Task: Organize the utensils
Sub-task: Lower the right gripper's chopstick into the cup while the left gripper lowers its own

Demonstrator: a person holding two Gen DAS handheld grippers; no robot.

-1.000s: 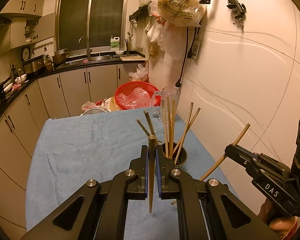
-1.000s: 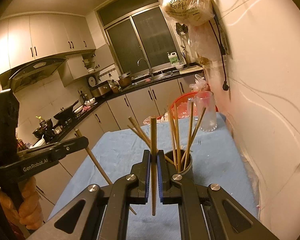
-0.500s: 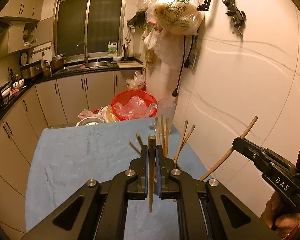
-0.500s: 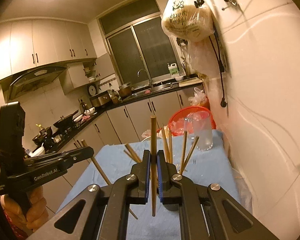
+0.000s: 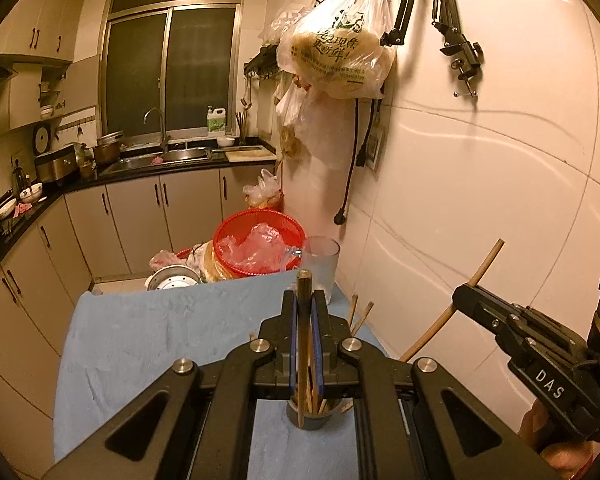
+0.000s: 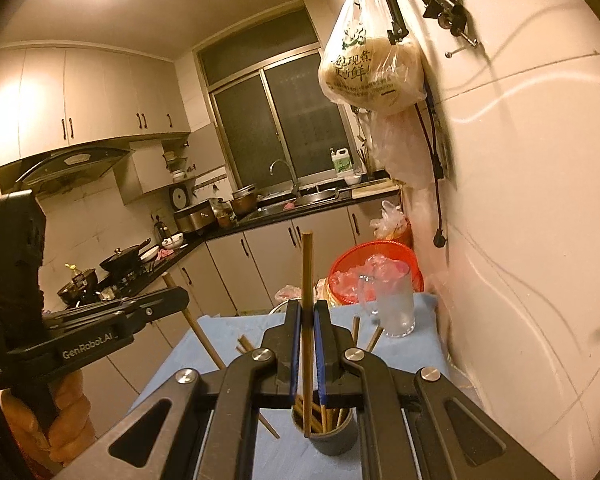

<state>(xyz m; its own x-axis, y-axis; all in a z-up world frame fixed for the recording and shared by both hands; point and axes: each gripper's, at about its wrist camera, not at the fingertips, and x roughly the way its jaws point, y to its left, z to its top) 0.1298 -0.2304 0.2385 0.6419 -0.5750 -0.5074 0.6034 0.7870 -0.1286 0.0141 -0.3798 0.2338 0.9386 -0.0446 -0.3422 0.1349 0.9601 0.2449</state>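
Observation:
My left gripper [image 5: 305,304] is shut on a wooden chopstick [image 5: 302,344] held upright; its lower tip hangs at the rim of a dark round holder [image 5: 314,418] with several chopsticks. My right gripper [image 6: 307,314] is shut on another wooden chopstick [image 6: 307,280], upright, its lower end at the mouth of the same holder [image 6: 334,438]. The right gripper also shows in the left wrist view [image 5: 466,294] with its chopstick [image 5: 484,266]. The left gripper shows in the right wrist view [image 6: 180,300] with its chopstick [image 6: 204,340].
A blue cloth [image 5: 160,332] covers the table. A clear plastic cup [image 5: 322,260] and a red basket [image 5: 260,246] stand at its far end. The white wall [image 5: 480,184] runs close on the right. Kitchen cabinets [image 5: 132,216] lie beyond.
Both grippers have risen and moved closer over the holder, which now sits low between the arms in both views. Both chopsticks stay gripped.

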